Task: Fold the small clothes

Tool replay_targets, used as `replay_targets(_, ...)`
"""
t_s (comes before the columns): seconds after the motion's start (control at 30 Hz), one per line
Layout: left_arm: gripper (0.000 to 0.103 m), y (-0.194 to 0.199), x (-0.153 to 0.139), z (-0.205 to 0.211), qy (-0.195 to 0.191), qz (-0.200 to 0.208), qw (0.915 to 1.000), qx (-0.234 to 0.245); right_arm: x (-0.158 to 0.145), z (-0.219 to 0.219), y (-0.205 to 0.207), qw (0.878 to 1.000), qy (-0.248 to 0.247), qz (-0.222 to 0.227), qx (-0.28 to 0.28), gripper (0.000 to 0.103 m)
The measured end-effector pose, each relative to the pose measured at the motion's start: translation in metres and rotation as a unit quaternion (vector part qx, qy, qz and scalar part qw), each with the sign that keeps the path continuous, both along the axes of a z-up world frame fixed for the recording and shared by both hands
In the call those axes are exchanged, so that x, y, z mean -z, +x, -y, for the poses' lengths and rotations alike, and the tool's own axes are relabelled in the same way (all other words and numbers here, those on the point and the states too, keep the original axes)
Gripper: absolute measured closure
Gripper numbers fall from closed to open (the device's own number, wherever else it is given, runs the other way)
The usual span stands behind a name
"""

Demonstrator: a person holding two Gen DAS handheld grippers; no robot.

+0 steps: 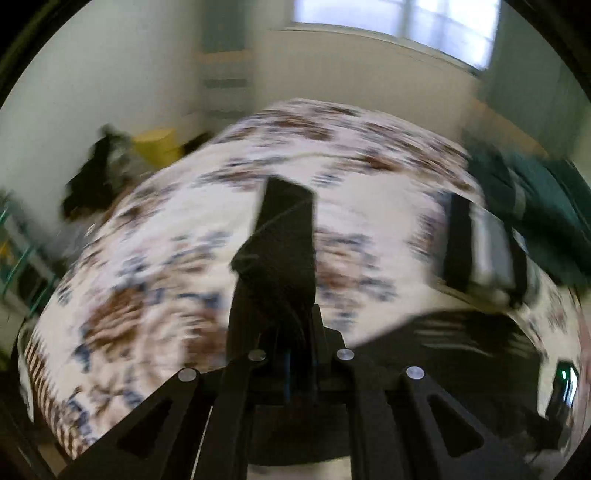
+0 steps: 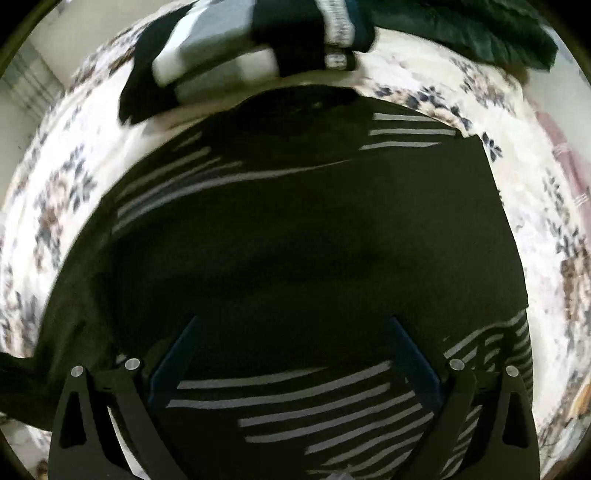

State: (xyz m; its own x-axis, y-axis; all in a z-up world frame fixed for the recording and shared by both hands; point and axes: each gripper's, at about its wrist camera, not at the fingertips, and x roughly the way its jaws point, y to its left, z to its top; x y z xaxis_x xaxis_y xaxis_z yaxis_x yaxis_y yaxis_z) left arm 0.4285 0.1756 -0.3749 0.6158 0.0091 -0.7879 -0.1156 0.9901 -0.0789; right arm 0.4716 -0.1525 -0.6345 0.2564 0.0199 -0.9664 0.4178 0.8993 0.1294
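Where bedspread (image 2: 424, 74) bears garment (image 2: 295, 221), folded clothes (image 2: 221, 55).

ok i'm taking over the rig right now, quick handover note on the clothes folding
Left gripper: shut, nothing visible in it, over the floral bedspread.
Right gripper: open, empty, pointing down at the black striped garment, which lies spread flat.
Done: folded pile at the far edge, dark green garment beside it; the blur hides whether that one is folded.
Left: fold the striped garment and add it to the pile.
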Motion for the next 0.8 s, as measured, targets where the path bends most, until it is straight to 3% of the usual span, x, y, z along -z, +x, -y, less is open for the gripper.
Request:
replay_targets(0.13,0.097,0.010,0.004,0.112,-0.014,-0.015,0.9963,0.084,0.004,0.062,-0.005,0.998,0.058,0.013,0.012,0.002)
replay_targets(0.43,0.097,0.015,0.037,0.339,-0.062,-0.063,0.9779,0.190,0.016,0.232,-0.057,0.991,0.085,0.016,0.105,0.005)
replay_targets(0.5,0.097,0.015,0.046,0.376,-0.074,-0.073,0.9751,0.196,0.020,0.260,-0.069,0.989,0.103,0.014,0.109,0.036)
replay_targets(0.53,0.097,0.015,0.050,0.396,-0.077,-0.080,0.9742,0.196,0.023,0.272,-0.074,0.990,0.100,-0.004,0.105,0.057)
replay_targets(0.7,0.092,0.010,0.065,0.440,-0.079,-0.092,0.9721,0.201,0.027,0.315,-0.099,0.984,0.135,-0.005,0.116,0.058)
replay_targets(0.73,0.087,0.007,0.067,0.439,-0.071,-0.088,0.9728,0.202,0.026,0.323,-0.102,0.982,0.148,-0.003,0.118,0.056)
replay_targets(0.77,0.069,0.004,0.070,0.439,-0.058,-0.083,0.9739,0.203,0.025,0.329,-0.102,0.980,0.157,-0.002,0.119,0.050)
replay_targets(0.8,0.036,0.000,0.073,0.434,-0.042,-0.082,0.9748,0.203,0.023,0.334,-0.103,0.979,0.165,0.001,0.121,0.047)
